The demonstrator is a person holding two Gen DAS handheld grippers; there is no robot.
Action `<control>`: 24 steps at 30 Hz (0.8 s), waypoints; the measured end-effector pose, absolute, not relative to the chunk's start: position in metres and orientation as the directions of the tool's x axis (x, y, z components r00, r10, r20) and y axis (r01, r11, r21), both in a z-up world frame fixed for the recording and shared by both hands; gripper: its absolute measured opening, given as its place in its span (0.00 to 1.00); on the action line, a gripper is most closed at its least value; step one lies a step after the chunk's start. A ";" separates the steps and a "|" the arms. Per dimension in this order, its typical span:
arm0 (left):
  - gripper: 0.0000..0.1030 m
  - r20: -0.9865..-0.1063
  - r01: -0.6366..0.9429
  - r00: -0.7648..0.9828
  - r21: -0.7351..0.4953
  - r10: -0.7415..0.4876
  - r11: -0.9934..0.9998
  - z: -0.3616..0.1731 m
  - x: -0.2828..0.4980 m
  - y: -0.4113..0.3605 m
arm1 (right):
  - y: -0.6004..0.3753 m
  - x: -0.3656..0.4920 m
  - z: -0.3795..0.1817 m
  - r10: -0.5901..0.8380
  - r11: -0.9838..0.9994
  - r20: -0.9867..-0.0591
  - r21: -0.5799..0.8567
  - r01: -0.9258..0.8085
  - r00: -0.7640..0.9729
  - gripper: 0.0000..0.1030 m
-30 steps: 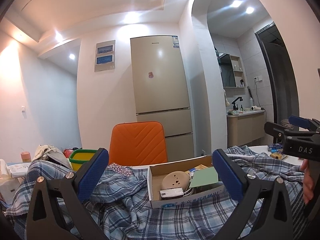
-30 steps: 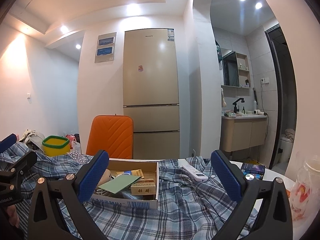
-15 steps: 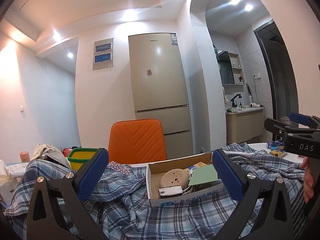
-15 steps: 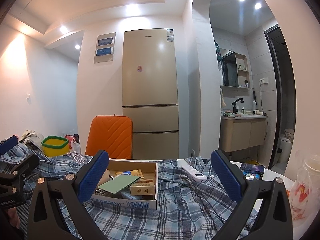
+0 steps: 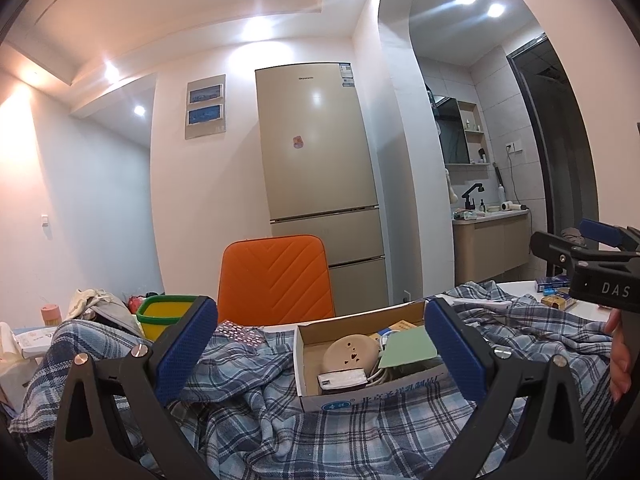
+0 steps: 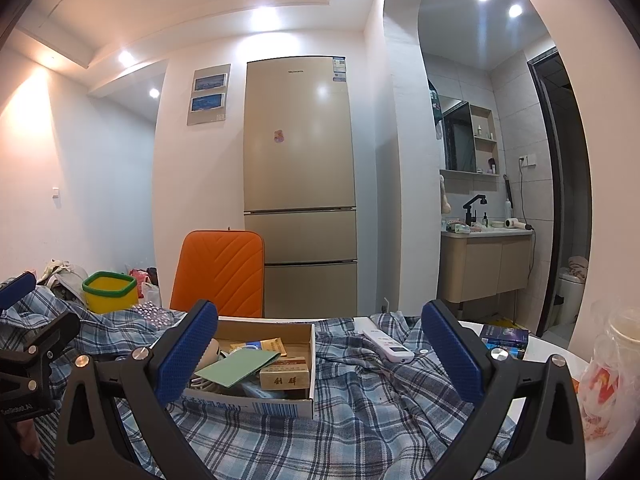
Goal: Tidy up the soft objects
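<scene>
Tools, left (image 5: 320,344) and right (image 6: 320,344), gape wide above plaid cloth (image 6: 360,420); right tool's housing reads "DAS".

A tall beige fridge (image 6: 298,184) stands against the white back wall, with a small sticker on its upper door. An orange chair back (image 6: 219,274) rises just in front of it, at the far edge of the surface. Two framed blue pictures (image 6: 209,95) hang on the wall left of the fridge. Recessed ceiling lights (image 6: 264,16) glow warm. To the right, an arched opening leads to a tiled washroom with a mirror cabinet (image 6: 456,138), a black tap (image 6: 472,208) and a beige vanity (image 6: 486,266). A dark doorway (image 6: 568,184) lies at the far right.
</scene>
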State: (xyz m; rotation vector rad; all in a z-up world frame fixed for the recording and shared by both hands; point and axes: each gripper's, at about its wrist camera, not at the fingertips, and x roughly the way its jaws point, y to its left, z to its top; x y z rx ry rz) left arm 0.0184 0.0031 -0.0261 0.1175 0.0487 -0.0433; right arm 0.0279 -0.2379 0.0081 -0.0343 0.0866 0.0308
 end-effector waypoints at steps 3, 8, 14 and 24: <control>1.00 -0.054 0.046 0.998 0.115 -0.040 0.992 -0.026 0.019 0.003 | -0.238 0.028 0.008 0.030 0.999 -0.088 -0.032 -0.033 0.996 1.00; 1.00 -0.067 0.043 0.997 0.124 -0.035 0.991 -0.027 0.022 0.002 | -0.238 0.028 0.008 0.030 0.999 -0.086 -0.034 -0.033 0.996 1.00; 1.00 -0.068 0.040 0.997 0.119 -0.032 0.992 -0.027 0.022 0.003 | -0.238 0.028 0.009 0.030 0.999 -0.086 -0.032 -0.033 0.996 1.00; 1.00 -0.075 0.040 0.997 0.115 -0.031 0.993 -0.027 0.024 0.003 | -0.238 0.028 0.008 0.029 0.999 -0.089 -0.033 -0.032 0.996 1.00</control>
